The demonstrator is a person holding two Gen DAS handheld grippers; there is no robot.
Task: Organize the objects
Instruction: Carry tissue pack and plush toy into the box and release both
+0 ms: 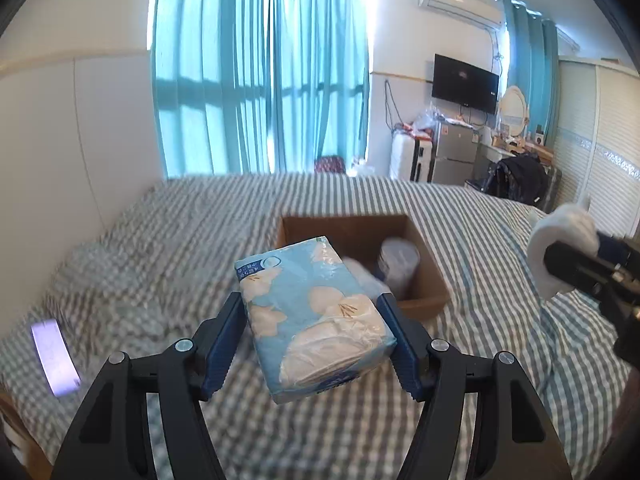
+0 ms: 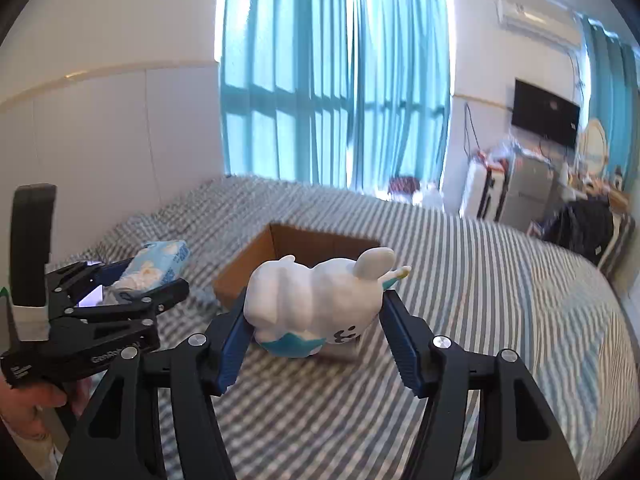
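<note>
Right gripper clamping white plush toy, cardboard box behind, left gripper holding tissue pack

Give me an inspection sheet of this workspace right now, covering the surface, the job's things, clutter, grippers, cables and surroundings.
Surface: bed with striped cover.
Job's things: open cardboard box on the bed, with a pale container inside; tissue pack; white plush toy.
Clutter: phone lying on the bed, screen lit.
Grippers: left gripper shut on tissue pack; right gripper shut on white plush toy, both held above the bed.
Cables: cords hanging on the far wall.
Surroundings: teal curtains, wall TV, air conditioner.
</note>
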